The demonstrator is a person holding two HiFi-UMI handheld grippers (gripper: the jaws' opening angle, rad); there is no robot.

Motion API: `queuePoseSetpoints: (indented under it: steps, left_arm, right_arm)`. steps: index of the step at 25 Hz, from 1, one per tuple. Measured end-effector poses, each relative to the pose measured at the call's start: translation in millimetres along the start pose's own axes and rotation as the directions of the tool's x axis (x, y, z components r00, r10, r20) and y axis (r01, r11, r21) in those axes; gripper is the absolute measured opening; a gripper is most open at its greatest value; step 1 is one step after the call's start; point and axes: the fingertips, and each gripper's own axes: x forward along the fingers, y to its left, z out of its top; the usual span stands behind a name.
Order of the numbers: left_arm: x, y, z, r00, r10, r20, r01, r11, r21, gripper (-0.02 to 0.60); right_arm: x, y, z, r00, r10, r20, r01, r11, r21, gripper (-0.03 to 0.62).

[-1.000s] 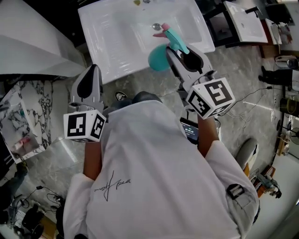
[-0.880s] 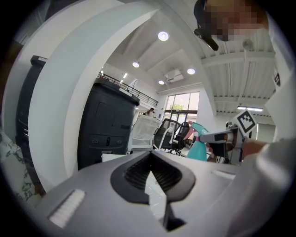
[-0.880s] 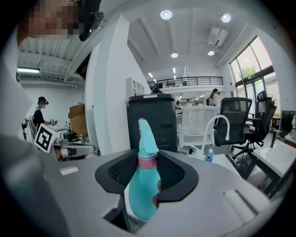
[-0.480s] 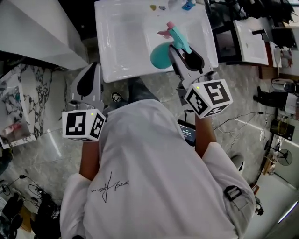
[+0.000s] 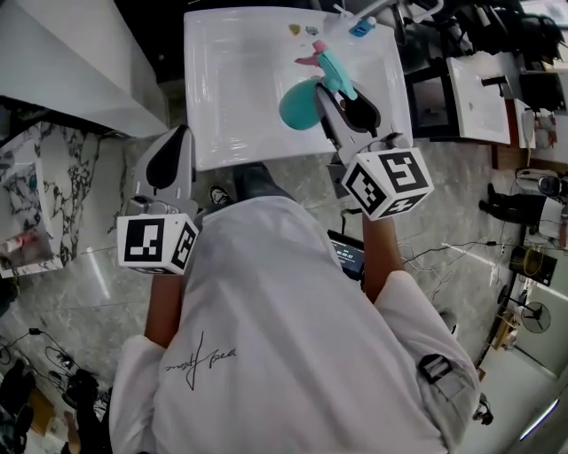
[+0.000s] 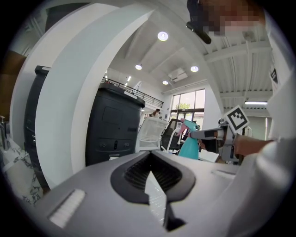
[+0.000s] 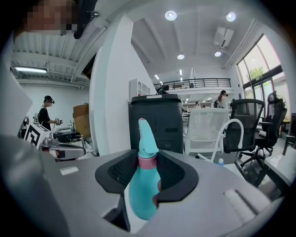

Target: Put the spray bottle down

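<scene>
The teal spray bottle (image 5: 300,105) with a pink collar and trigger hangs over the right half of the white sink basin (image 5: 231,89). My right gripper (image 5: 327,89) is shut on it just below the collar. In the right gripper view the bottle (image 7: 142,194) stands upright between the black pads (image 7: 178,173) of my right gripper (image 7: 145,172), nozzle on top. My left gripper (image 5: 177,133) is held low at the left, short of the basin's front edge; its jaws meet with nothing between them. From the left gripper (image 6: 150,159) view the bottle (image 6: 188,147) shows far off to the right.
A white curved faucet (image 5: 355,13) with a small blue item stands at the basin's back rim. A white counter (image 5: 71,62) lies to the left, over grey marble floor (image 5: 293,173). Beyond the basin are a black cabinet (image 7: 155,120), office chairs (image 7: 249,120) and a person (image 7: 46,111).
My right gripper has carried the bottle further in over the basin, away from its front edge. The left gripper has stayed about where it was.
</scene>
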Motion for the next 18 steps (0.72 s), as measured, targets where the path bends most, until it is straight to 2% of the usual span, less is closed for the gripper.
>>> queuePoseSetpoints:
  steps: [18]
  left_arm:
    - [33, 15, 5, 0.998, 0.057, -0.022, -0.057, 0.998, -0.020, 0.037]
  right_arm:
    - [52, -39, 1, 1.000, 0.020, -0.023, -0.020, 0.999, 0.032, 0.127]
